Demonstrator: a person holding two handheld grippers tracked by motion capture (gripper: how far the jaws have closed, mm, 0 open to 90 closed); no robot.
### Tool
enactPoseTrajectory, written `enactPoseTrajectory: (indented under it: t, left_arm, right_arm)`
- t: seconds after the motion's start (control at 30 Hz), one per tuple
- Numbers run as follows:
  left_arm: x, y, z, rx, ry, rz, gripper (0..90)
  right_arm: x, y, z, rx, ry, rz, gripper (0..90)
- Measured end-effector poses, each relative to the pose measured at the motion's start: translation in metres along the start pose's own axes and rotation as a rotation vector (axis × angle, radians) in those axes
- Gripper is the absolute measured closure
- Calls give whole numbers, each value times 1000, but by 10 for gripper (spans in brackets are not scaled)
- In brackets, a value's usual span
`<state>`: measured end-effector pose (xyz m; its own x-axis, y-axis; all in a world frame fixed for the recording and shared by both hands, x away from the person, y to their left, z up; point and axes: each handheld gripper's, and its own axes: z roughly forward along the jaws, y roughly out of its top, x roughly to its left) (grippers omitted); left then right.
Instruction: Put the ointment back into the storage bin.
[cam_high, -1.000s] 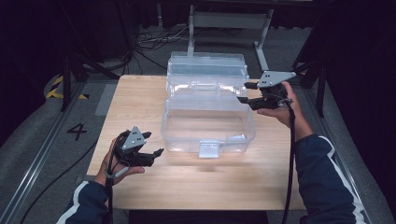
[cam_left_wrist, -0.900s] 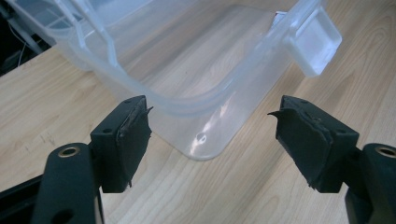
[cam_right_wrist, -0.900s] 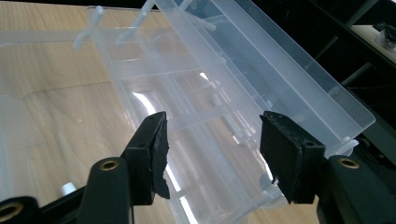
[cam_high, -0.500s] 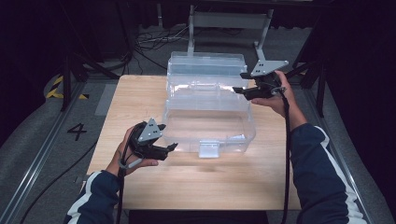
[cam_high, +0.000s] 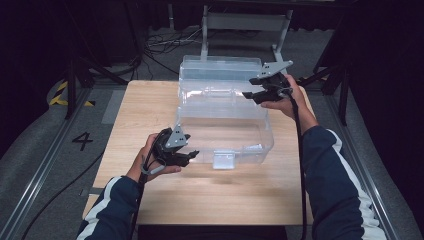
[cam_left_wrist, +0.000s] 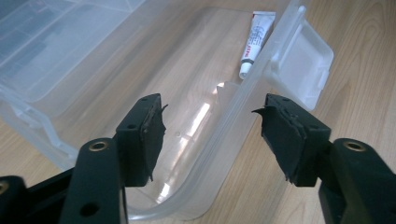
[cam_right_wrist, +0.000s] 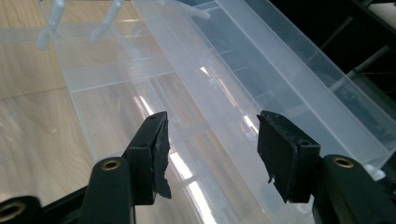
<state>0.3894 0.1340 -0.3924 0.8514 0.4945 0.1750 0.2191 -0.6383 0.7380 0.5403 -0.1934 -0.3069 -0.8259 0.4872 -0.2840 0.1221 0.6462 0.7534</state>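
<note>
A clear plastic box (cam_high: 225, 125) stands on the wooden table (cam_high: 145, 110), its lid (cam_high: 220, 67) swung open behind it. A small white tube (cam_left_wrist: 256, 42) lies inside by the front wall, near the latch tab (cam_left_wrist: 303, 60). My left gripper (cam_high: 192, 155) is at the box's front left corner. Its jaws have just been closing, and in the left gripper view (cam_left_wrist: 210, 126) they straddle the front wall's rim without touching it. My right gripper (cam_high: 248, 95) hovers open at the box's rear right; in its own view (cam_right_wrist: 212, 140) the lid's lower edge runs between the pads, untouched.
Behind the table stand a metal frame (cam_high: 245, 22) and loose cables (cam_high: 160, 45) on the floor. A painted "4" (cam_high: 82, 140) and yellow-black tape (cam_high: 62, 92) mark the floor at the left. Bare tabletop (cam_high: 225, 200) lies in front of the box.
The left gripper has moved right, up to the box's front left corner, and its jaws have narrowed. The right gripper has shifted back toward the lid.
</note>
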Motion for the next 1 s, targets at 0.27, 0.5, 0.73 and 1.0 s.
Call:
enactPoseTrajectory:
  t: [0.27,0.5,0.73,1.0]
  left_arm:
    - [6,-3,14,23,-31,-11,504]
    - [5,-1,24,57,-71,22,553]
    - [-3,3,35,150,-59,120,684]
    - [1,7,37,171,-105,103,708]
  right_arm:
    - [-1,0,11,35,-15,-26,467]
    - [-5,2,21,54,6,8,533]
    - [-6,5,26,83,-1,-22,652]
    - [-2,10,32,138,-21,-76,701]
